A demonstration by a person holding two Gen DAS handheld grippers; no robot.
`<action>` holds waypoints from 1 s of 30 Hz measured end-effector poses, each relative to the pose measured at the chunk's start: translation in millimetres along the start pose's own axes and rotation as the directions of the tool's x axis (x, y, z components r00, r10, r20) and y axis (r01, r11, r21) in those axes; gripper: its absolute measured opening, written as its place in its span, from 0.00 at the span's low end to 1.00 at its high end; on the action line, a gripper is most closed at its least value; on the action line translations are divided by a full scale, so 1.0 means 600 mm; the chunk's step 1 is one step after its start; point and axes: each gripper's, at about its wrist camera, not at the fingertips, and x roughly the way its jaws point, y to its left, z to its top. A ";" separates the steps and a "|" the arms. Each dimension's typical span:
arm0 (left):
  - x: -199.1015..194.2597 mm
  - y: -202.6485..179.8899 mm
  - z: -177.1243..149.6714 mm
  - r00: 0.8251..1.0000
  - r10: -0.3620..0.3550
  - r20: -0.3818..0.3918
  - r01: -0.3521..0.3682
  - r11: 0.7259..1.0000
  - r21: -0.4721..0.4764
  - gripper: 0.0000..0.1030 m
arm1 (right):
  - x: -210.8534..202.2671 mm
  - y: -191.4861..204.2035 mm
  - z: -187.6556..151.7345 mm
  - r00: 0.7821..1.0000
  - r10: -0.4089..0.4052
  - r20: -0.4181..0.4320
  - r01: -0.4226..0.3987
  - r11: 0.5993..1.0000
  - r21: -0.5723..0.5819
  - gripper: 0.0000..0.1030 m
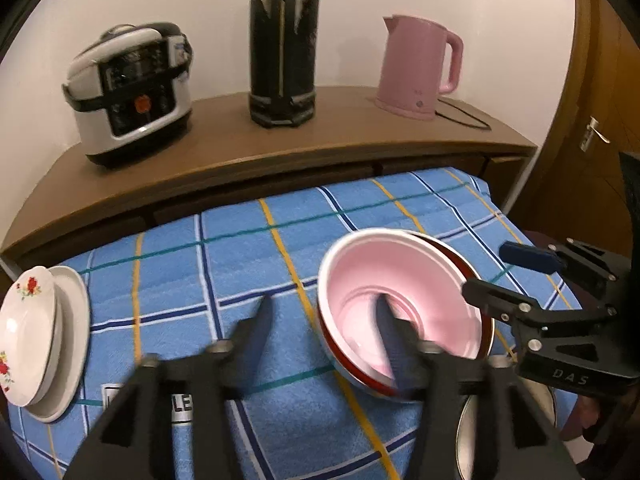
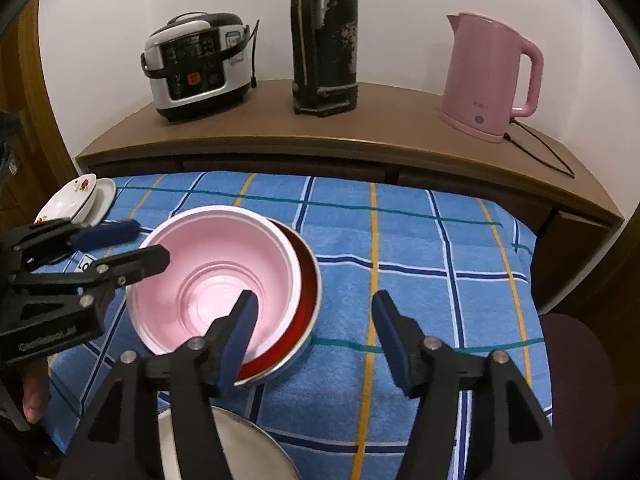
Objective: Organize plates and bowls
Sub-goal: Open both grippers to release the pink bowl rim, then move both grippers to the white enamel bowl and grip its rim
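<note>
Hiding most of the red bowl (image 2: 308, 300), the pink bowl (image 2: 212, 276) sits nested inside.

Warm dim indoor light, fisheye-bent edges, slight blur.

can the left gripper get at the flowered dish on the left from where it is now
Probably yes. The left gripper is open beside the pink bowl, and only bare blue cloth lies between it and the flowered dish.
</note>
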 end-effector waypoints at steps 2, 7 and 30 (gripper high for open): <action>-0.009 0.002 0.002 1.000 0.004 0.021 -0.004 1.000 -0.009 0.66 | -0.007 -0.004 -0.002 1.000 -0.004 0.009 0.004 1.000 0.008 0.59; -0.023 0.009 0.005 1.000 0.000 0.029 0.001 0.999 -0.034 0.66 | -0.025 -0.010 -0.007 1.000 -0.011 0.028 0.011 1.000 0.023 0.61; -0.087 -0.054 -0.143 0.993 -0.121 0.009 0.121 0.984 -0.131 0.66 | -0.105 -0.036 -0.156 0.998 0.047 0.046 -0.052 0.992 0.112 0.37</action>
